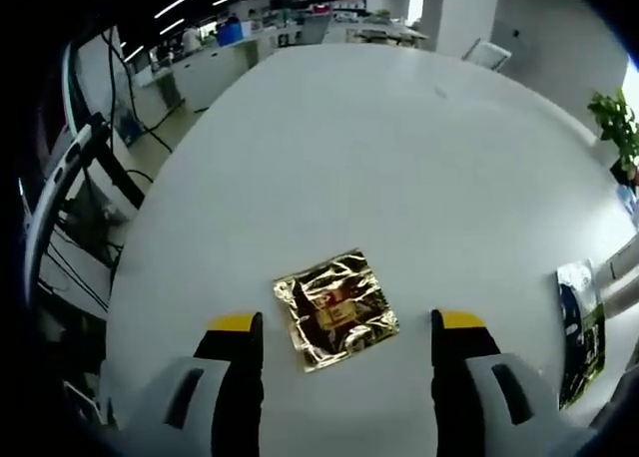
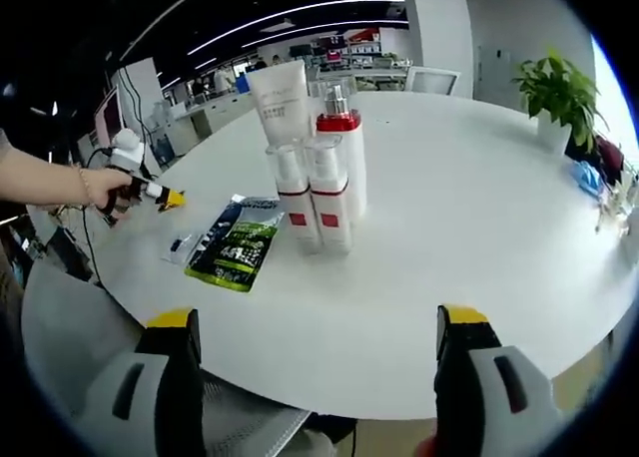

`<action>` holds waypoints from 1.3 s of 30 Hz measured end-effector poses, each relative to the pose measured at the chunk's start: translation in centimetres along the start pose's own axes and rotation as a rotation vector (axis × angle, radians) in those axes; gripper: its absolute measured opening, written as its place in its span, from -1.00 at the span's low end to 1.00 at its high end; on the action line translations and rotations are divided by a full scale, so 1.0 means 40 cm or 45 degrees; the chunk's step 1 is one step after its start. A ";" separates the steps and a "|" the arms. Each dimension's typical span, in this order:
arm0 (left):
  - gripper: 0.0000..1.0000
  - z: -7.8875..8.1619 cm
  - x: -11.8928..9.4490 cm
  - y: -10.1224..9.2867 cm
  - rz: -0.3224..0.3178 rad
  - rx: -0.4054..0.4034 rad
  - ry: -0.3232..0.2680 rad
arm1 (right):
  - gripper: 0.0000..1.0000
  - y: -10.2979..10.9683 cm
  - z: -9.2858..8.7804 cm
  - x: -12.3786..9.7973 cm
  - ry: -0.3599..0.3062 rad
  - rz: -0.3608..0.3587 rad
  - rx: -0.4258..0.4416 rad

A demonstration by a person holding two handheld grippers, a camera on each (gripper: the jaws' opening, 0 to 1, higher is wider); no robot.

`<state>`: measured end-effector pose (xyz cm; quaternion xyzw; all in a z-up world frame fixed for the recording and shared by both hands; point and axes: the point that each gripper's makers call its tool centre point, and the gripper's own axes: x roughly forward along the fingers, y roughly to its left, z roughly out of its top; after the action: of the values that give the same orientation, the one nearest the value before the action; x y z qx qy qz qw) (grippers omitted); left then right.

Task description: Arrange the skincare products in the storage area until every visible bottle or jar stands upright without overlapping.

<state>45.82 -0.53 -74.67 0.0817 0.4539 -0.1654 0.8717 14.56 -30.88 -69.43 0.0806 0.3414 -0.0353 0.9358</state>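
Observation:
In the right gripper view a cluster of skincare products stands upright mid-table: a white tube (image 2: 283, 98) at the back, a taller pump bottle with a red collar (image 2: 339, 143), and two small clear-capped bottles with red bands (image 2: 296, 196) (image 2: 330, 198) in front, close together. A green and black sachet (image 2: 240, 245) lies flat to their left. My right gripper (image 2: 318, 322) is open, well short of the bottles. A hand holds my left gripper (image 2: 150, 191) at the far left. In the left gripper view the left gripper (image 1: 346, 325) is open, with a gold foil sachet (image 1: 334, 312) lying flat between its jaws.
The round white table (image 2: 479, 228) has bare room to the right of the bottles. The green sachet (image 1: 580, 332) also lies at the table's right edge in the left gripper view. A potted plant (image 2: 559, 90) stands at the far right. A grey chair (image 2: 60, 307) sits below the near edge.

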 end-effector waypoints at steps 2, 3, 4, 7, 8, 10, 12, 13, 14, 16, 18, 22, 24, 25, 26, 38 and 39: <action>0.06 0.003 0.001 -0.006 -0.011 0.012 -0.005 | 0.97 -0.001 0.000 0.000 0.000 -0.001 0.002; 0.00 0.004 0.001 -0.006 -0.011 0.017 -0.006 | 0.97 -0.001 0.001 0.001 -0.002 -0.002 0.001; -0.05 0.005 0.000 -0.008 -0.016 0.020 -0.008 | 0.96 -0.001 0.002 0.001 -0.003 -0.002 0.001; -0.27 0.005 -0.004 -0.008 -0.026 0.035 -0.007 | 0.96 -0.001 0.003 0.002 -0.005 -0.001 0.005; -0.28 0.005 -0.003 -0.008 -0.027 0.044 -0.005 | 0.96 0.000 0.004 0.002 -0.006 -0.001 0.004; -0.30 0.003 -0.004 -0.011 -0.036 0.034 0.001 | 0.96 0.002 0.004 0.001 -0.007 0.002 0.003; -0.32 0.004 -0.007 -0.015 -0.047 0.024 0.000 | 0.96 0.002 0.005 0.001 -0.008 0.002 0.003; -0.33 0.004 -0.009 -0.017 -0.053 0.016 0.001 | 0.96 0.001 0.005 0.001 -0.009 0.003 0.003; -0.35 0.003 -0.011 -0.020 -0.058 0.008 0.004 | 0.96 0.001 0.005 0.000 -0.010 0.002 0.002; -0.37 -0.002 -0.013 -0.028 -0.071 -0.016 0.004 | 0.96 0.002 0.006 -0.002 -0.012 0.003 0.002; -0.37 -0.001 -0.022 -0.040 -0.079 -0.011 -0.010 | 0.96 0.000 0.006 -0.002 -0.014 0.004 0.003; -0.38 -0.008 -0.041 -0.090 -0.119 -0.031 -0.010 | 0.96 -0.001 0.006 -0.002 -0.020 0.006 0.008; -0.38 -0.011 -0.052 -0.117 -0.134 -0.026 -0.018 | 0.96 -0.001 0.007 -0.004 -0.025 0.008 0.009; -0.38 -0.013 -0.058 -0.131 -0.137 -0.030 -0.023 | 0.96 -0.001 0.008 -0.005 -0.029 0.009 0.010; -0.38 -0.014 -0.060 -0.142 -0.145 -0.035 -0.026 | 0.96 -0.001 0.008 -0.005 -0.031 0.010 0.010; -0.39 -0.041 -0.091 -0.292 -0.217 0.047 -0.021 | 0.96 -0.011 -0.007 -0.027 -0.037 0.018 0.015; -0.39 -0.043 -0.090 -0.297 -0.214 0.052 -0.016 | 0.96 -0.011 -0.008 -0.029 -0.037 0.019 0.015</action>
<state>38.29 -10.33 -72.61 0.0601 0.4502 -0.2477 0.8558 13.42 -31.26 -69.00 0.0879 0.3268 -0.0316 0.9405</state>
